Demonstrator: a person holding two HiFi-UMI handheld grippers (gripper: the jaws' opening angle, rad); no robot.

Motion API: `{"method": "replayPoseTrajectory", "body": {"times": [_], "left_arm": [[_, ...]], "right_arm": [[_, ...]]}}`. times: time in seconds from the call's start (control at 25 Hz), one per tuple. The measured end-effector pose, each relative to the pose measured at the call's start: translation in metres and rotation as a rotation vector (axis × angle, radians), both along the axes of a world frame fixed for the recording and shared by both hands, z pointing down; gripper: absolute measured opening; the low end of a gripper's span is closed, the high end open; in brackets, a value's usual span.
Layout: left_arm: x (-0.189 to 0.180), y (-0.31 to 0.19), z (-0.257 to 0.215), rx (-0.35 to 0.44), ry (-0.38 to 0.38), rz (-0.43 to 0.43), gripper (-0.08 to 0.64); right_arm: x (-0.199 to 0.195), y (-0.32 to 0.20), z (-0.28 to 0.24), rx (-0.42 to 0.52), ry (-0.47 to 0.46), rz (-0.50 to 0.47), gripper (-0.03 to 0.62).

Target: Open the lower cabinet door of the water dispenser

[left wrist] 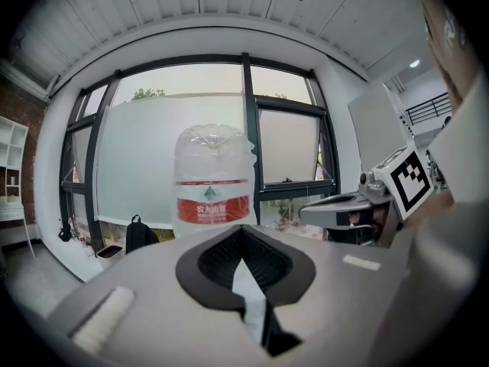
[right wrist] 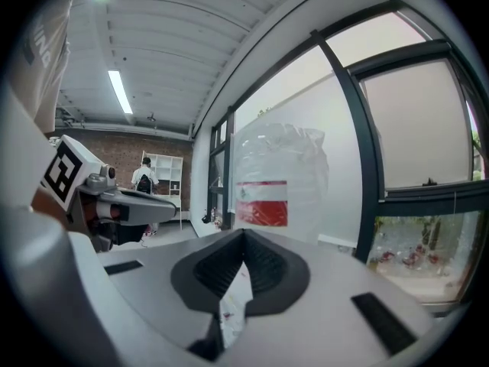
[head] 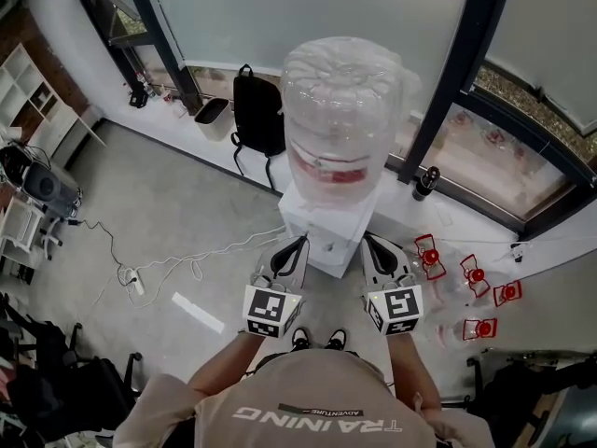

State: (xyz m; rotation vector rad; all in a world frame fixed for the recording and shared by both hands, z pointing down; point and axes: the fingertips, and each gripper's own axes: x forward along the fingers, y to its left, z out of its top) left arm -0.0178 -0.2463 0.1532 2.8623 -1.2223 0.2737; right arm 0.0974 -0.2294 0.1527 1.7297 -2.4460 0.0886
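The white water dispenser [head: 320,234] stands straight ahead, seen from above, with a big clear bottle [head: 340,119] on top. The bottle and top hide its lower cabinet door in every view. My left gripper [head: 299,242] and right gripper [head: 367,239] hang side by side just short of the dispenser's front, apart from it, pointing nearly level. In the left gripper view the jaws [left wrist: 243,229] meet at the tips with nothing between them, the red-labelled bottle [left wrist: 213,182] beyond. The right gripper [right wrist: 244,234] is shut and empty too, facing the same bottle [right wrist: 276,183].
A black backpack [head: 257,110] and a dark bin [head: 213,116] sit by the window wall behind the dispenser. Red-capped items [head: 469,276] lie on the floor at the right, a dark flask [head: 426,183] near the sill. Cables and a power strip [head: 136,284] trail at the left.
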Motion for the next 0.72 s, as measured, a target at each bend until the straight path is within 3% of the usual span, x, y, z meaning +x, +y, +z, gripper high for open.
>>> {"method": "replayPoseTrajectory", "body": {"times": [0.72], "left_arm": [[-0.021,0.011,-0.014,0.041,0.043,0.008,0.008]], "right_arm": [[-0.014,0.025,-0.010,0.025,0.043,0.044,0.011]]}}
